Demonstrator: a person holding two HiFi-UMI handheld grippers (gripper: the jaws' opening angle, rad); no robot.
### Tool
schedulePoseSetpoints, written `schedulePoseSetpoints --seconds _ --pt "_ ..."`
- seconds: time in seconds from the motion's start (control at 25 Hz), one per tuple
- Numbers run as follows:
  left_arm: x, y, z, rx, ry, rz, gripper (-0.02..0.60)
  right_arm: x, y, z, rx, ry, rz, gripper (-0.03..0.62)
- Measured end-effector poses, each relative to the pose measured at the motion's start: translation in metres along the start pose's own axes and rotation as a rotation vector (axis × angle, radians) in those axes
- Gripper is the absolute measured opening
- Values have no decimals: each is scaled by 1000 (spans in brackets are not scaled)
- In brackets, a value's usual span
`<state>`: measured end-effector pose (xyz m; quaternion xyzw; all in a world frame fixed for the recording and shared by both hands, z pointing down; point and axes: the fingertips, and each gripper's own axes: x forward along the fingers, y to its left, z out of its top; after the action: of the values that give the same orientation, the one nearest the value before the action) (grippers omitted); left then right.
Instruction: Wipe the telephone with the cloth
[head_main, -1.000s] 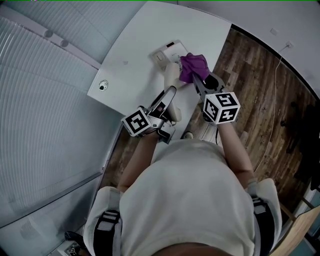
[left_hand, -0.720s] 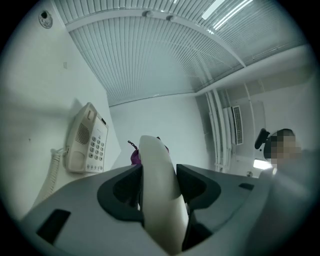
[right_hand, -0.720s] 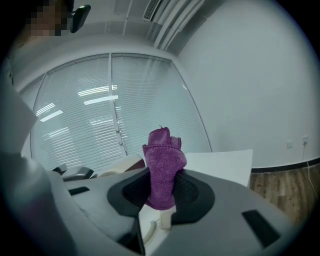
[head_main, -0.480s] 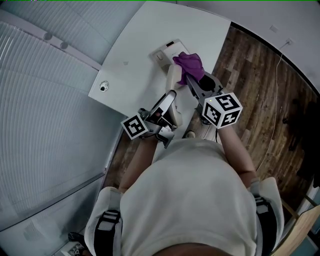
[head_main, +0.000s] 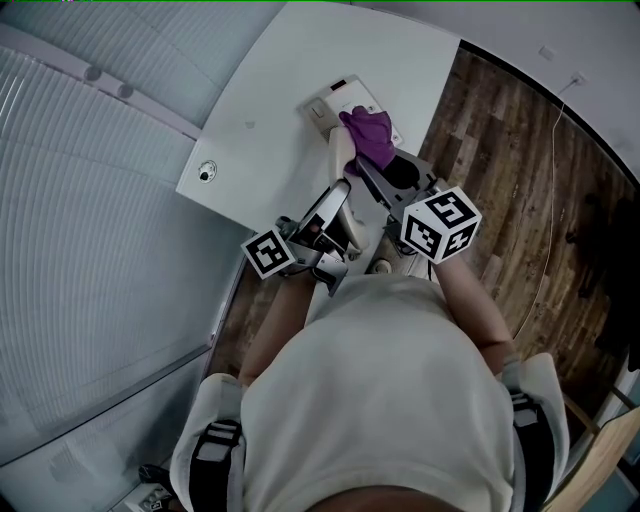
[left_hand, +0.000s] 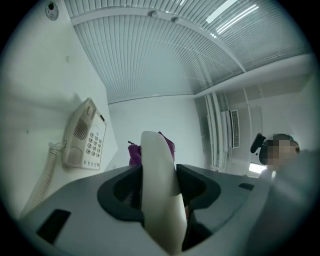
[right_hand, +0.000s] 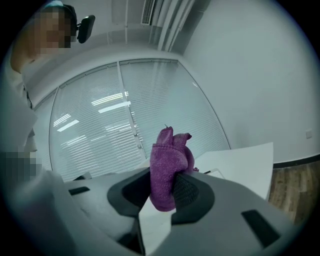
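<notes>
The cream telephone base (head_main: 335, 100) lies on the white table (head_main: 270, 110), and it shows with its keypad in the left gripper view (left_hand: 85, 137). My left gripper (head_main: 338, 205) is shut on the cream handset (head_main: 343, 152), lifted off the base; the handset (left_hand: 157, 185) fills the gap between its jaws. My right gripper (head_main: 372, 168) is shut on a bunched purple cloth (head_main: 368, 135), which rests against the handset's far end, over the base's near edge. The cloth (right_hand: 170, 167) stands up between the right jaws, and its edge (left_hand: 133, 152) shows behind the handset.
A coiled cord (left_hand: 45, 175) hangs from the base. A small round black-and-silver fitting (head_main: 205, 172) sits near the table's left corner. Window blinds (head_main: 90, 250) run along the left. Wood floor (head_main: 520, 200) with a thin cable (head_main: 553, 170) lies to the right.
My right gripper has carried the cloth leftward, from the right of the handset's far end onto it. The left gripper shifted slightly at first, then held the handset still.
</notes>
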<state>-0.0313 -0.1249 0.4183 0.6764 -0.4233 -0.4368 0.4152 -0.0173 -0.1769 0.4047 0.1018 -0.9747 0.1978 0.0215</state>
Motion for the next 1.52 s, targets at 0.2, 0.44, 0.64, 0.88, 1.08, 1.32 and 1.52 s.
schedulePoseSetpoints --seconds 0.2,0.44,0.64,0.88,1.08,1.32,1.52 --pt "-1 -3 3 -8 -21 -8 225 -4 10 -4 -2 10 51 109" --pt "-3 -4 5 -9 -39 -11 225 -8 21 -9 1 21 111 109" --pt "-5 -3 7 -10 -41 -7 225 -10 26 -14 41 22 162 109" --pt "-3 -2 8 -10 -52 -8 225 -13 30 -15 73 32 207 109" --pt "-1 0 12 -9 -66 0 225 -14 35 -16 108 36 261 108" --pt "-1 0 16 1 -73 6 225 -15 41 -15 158 39 336 107" --pt "-1 2 20 -4 -83 9 225 -16 48 -18 181 52 393 106"
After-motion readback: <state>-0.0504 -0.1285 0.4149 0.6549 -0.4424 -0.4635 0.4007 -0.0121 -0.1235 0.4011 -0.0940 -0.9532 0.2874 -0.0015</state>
